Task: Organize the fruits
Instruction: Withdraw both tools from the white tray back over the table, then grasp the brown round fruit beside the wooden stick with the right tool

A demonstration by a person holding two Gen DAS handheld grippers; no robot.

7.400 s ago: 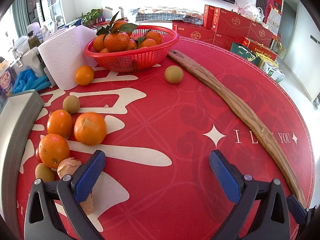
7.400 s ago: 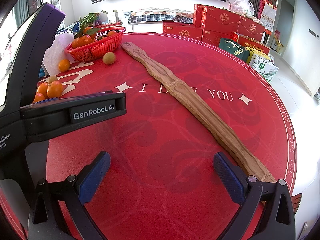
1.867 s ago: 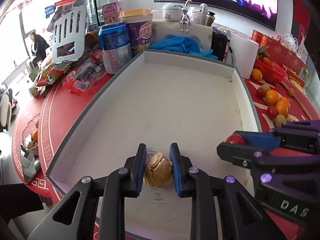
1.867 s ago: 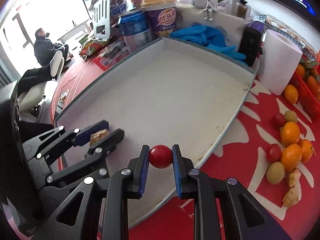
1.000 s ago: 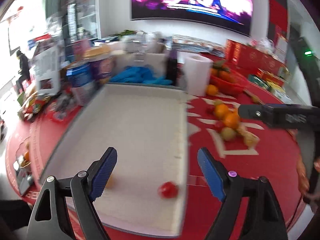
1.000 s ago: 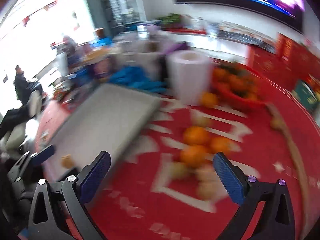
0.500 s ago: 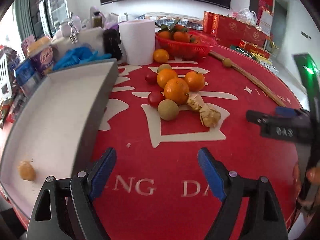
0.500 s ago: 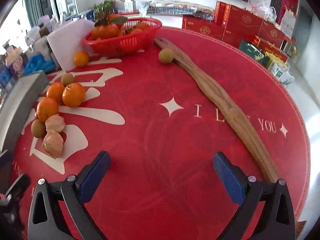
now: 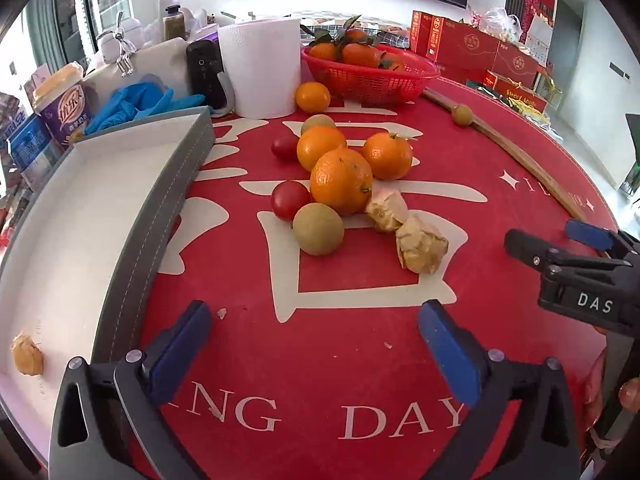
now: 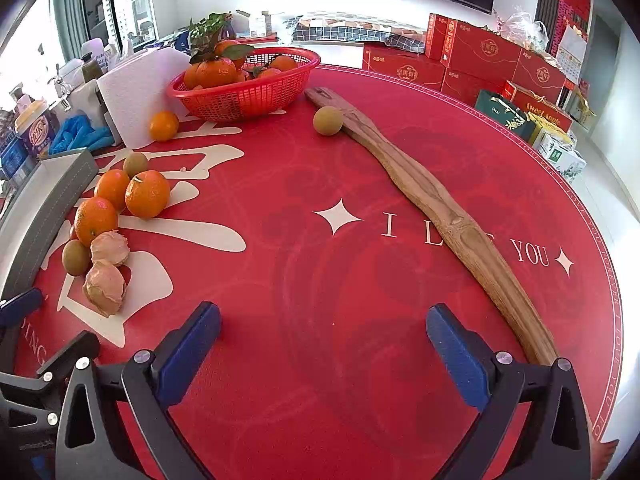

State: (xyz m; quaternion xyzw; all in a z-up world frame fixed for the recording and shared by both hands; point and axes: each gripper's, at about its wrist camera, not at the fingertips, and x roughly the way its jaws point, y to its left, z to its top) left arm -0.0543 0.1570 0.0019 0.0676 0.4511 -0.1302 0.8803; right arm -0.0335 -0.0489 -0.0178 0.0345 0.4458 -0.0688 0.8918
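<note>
Blue-padded left tongs (image 9: 316,340) are opening and already stand wide, nothing between the pads, hovering over the red cloth of the table (image 9: 320,360) just short of the loose fruit. Right tongs (image 10: 324,340) also stand spread wide and empty over bare red cloth; in the left view they show side-on at the right edge (image 9: 560,248).

Ahead of the left tongs lie two papery husked fruits (image 9: 420,244), a green-brown round fruit (image 9: 318,229) touching a big orange (image 9: 341,180), and a cherry tomato (image 9: 289,199) just beside both. Two more oranges (image 9: 387,155), a second tomato (image 9: 285,147) and another green fruit sit behind them. Farther back a lone orange (image 9: 313,97) lies between a paper towel roll (image 9: 260,68) and a red basket (image 9: 368,76) full of leafy oranges.

To the left, a grey-walled white tray (image 9: 100,208) holds one small husked fruit (image 9: 26,354) near its close corner. A long wooden stick (image 10: 440,208) crosses the table on the right, a green fruit (image 10: 328,120) touching its far end.
</note>
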